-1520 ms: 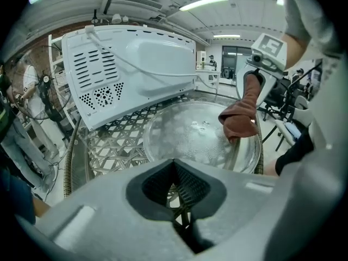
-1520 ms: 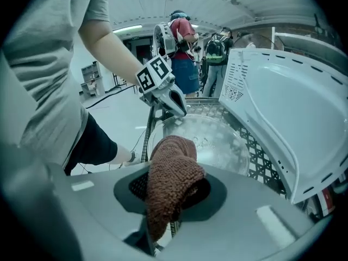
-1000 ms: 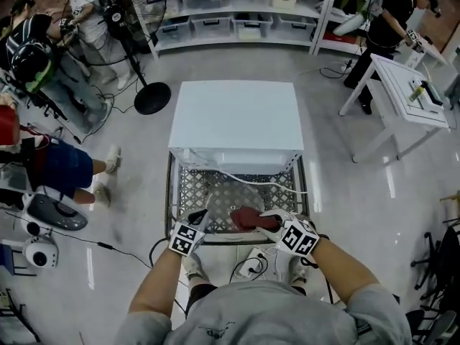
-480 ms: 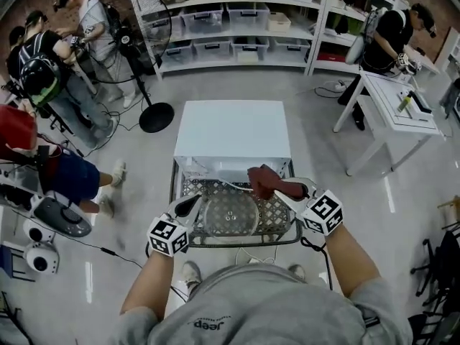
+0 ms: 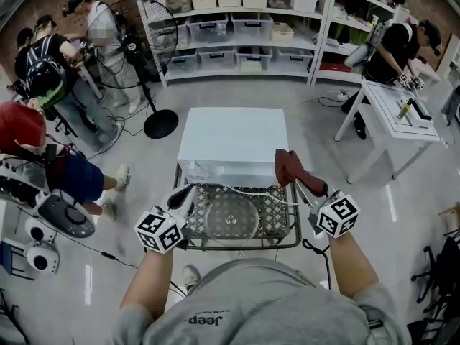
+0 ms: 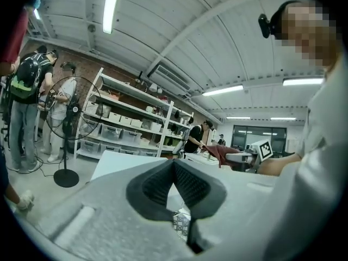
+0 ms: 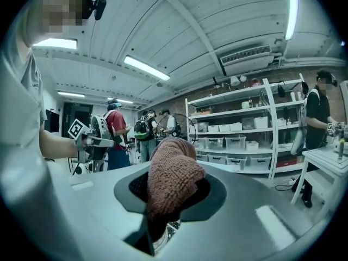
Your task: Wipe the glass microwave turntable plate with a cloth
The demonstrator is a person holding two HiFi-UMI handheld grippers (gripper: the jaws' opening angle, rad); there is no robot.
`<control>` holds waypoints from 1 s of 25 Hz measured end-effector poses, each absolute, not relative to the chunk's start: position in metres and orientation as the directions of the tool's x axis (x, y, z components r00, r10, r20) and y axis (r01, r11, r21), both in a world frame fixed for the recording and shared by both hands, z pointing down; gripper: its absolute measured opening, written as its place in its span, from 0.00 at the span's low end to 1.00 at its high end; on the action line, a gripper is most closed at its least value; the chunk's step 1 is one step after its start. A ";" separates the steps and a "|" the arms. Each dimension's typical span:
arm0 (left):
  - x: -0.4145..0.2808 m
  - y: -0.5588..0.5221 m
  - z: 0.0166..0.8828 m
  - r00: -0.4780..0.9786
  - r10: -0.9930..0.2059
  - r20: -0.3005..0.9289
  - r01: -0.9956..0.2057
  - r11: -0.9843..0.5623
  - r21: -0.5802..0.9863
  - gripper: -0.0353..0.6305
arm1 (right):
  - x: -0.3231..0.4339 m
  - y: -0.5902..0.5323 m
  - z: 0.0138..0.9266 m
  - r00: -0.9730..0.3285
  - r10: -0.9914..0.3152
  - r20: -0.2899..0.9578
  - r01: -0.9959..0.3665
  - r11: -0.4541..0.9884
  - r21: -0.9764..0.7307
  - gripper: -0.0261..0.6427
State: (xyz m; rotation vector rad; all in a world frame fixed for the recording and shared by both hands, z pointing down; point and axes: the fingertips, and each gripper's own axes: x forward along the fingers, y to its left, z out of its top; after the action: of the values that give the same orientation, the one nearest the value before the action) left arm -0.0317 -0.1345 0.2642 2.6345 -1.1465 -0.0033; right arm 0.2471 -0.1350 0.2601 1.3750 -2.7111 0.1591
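Observation:
The round glass turntable plate point(image 5: 231, 220) lies flat on a metal wire rack point(image 5: 282, 214) in front of a white microwave point(image 5: 233, 139). My right gripper point(image 5: 293, 169) is held above the rack's right far corner, clear of the plate, and is shut on a dark red cloth point(image 5: 286, 164). In the right gripper view the cloth point(image 7: 171, 178) bulges up between the jaws of that gripper point(image 7: 171, 145). My left gripper point(image 5: 182, 194) hovers at the rack's left edge, beside the plate. Its jaws point(image 6: 174, 165) meet at the tips with nothing between them.
A white cable point(image 5: 251, 187) runs across the rack's far side. A standing fan point(image 5: 144, 45) and several people are at the left. Shelves with bins point(image 5: 237, 20) line the back wall. A white table point(image 5: 402, 113) with a person at it stands at the right.
My right gripper has lifted the cloth off the plate and carried it up and to the right. My left gripper has drawn away to the rack's left edge.

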 end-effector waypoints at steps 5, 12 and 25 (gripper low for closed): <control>-0.028 -0.130 0.252 0.689 -0.721 0.076 -0.714 -0.658 0.239 0.05 | 0.253 -0.132 0.259 -0.576 -0.809 0.112 -0.817 0.574 -0.056 0.19; -0.027 -0.132 0.249 0.685 -0.725 0.077 -0.719 -0.655 0.231 0.05 | 0.255 -0.132 0.253 -0.571 -0.814 0.108 -0.821 0.569 -0.047 0.19; -0.026 -0.129 0.247 0.687 -0.723 0.076 -0.718 -0.658 0.227 0.05 | 0.255 -0.131 0.257 -0.571 -0.813 0.111 -0.821 0.567 -0.066 0.19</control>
State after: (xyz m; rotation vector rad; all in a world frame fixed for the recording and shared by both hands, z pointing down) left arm -0.0260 -0.1292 0.2473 2.6602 -1.1556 -0.0313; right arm 0.2549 -0.1310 0.2567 1.4203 -2.7205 0.1696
